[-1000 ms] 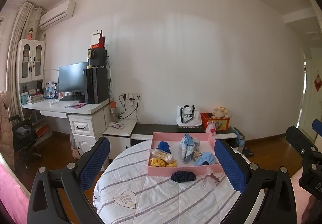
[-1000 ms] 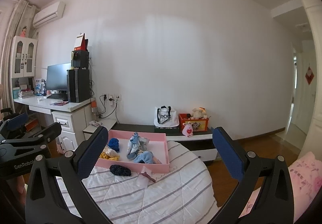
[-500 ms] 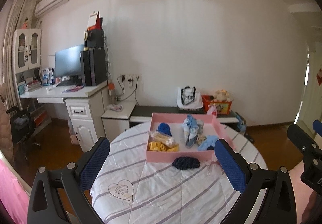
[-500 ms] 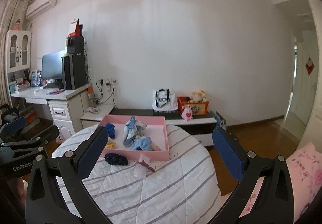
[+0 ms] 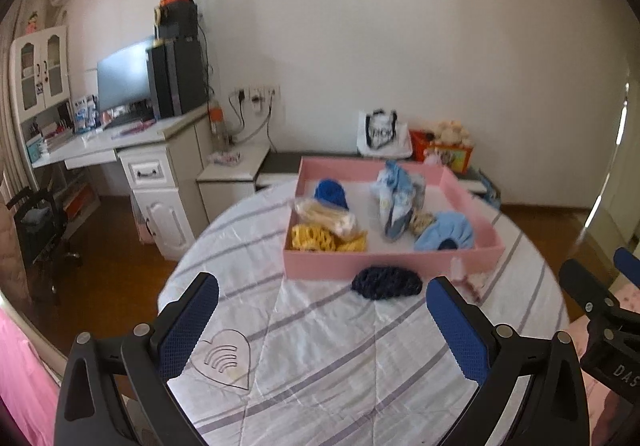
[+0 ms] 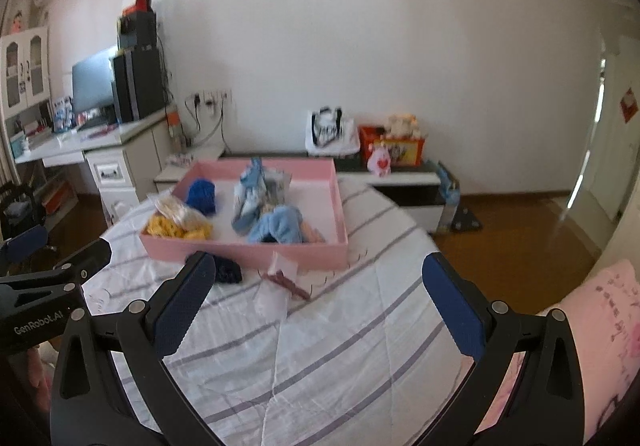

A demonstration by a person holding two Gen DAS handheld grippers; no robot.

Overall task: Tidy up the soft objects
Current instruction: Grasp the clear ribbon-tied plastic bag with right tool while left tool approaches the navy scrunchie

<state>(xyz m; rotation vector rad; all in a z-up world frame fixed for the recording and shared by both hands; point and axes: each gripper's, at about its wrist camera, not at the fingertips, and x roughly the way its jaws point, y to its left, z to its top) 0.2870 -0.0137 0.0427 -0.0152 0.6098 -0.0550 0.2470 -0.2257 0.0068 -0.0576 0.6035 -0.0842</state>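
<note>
Left wrist view: left gripper [image 5: 322,316] wide open, empty, lower frame
Right gripper [image 6: 318,294]: open too, empty
Navy scrunchie [image 5: 386,283]: touching pink tray [image 5: 392,266] front wall, mid-frame

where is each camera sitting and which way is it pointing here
Left wrist: rides on the left tongs, facing forward over the striped round table at the pink rectangular tray; its blue-padded fingers show, open, with the right tongs at the right edge.
Right wrist: rides on the right tongs, facing the same tray from further right; its open fingers and the left tongs at the left edge show.
Shared: table, tray, dark navy knitted item.
</note>
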